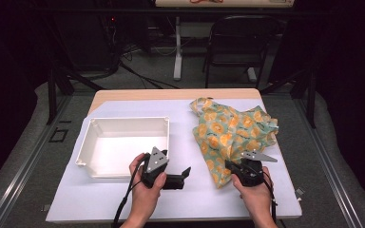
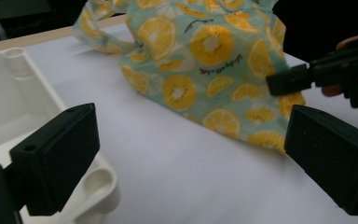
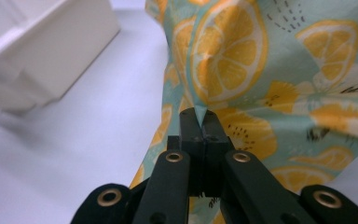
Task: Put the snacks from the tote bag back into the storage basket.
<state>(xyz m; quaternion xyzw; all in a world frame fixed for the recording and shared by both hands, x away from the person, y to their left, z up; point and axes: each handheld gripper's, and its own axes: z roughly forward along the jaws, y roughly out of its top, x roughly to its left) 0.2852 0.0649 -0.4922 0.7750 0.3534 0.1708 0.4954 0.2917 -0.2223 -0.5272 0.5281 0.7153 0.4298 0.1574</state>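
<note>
Both hands sit at the table's [image 1: 123,209] near edge. White bin [image 1: 123,142] is just left of the left claw [image 1: 183,175], whose jaws are spread wide with nothing in them. Lemon-print cloth [image 1: 233,135] lies heaped beyond the right claw [image 1: 229,166], pinched tight at its near edge.

The room is dim — its edges fall off into near black, while light falls on the middle. The worktop [image 1: 123,97] has a pale wooden top with a white sheet [image 1: 190,137] laid over most of it. Grey carpet floor [image 1: 24,156] lies around it. Behind stands a dark folding chair [image 1: 240,42] and a white desk leg [image 1: 177,47], with cables [image 1: 133,52] trailing on the floor — dark metal stand legs [image 1: 64,78] rise at the left.
</note>
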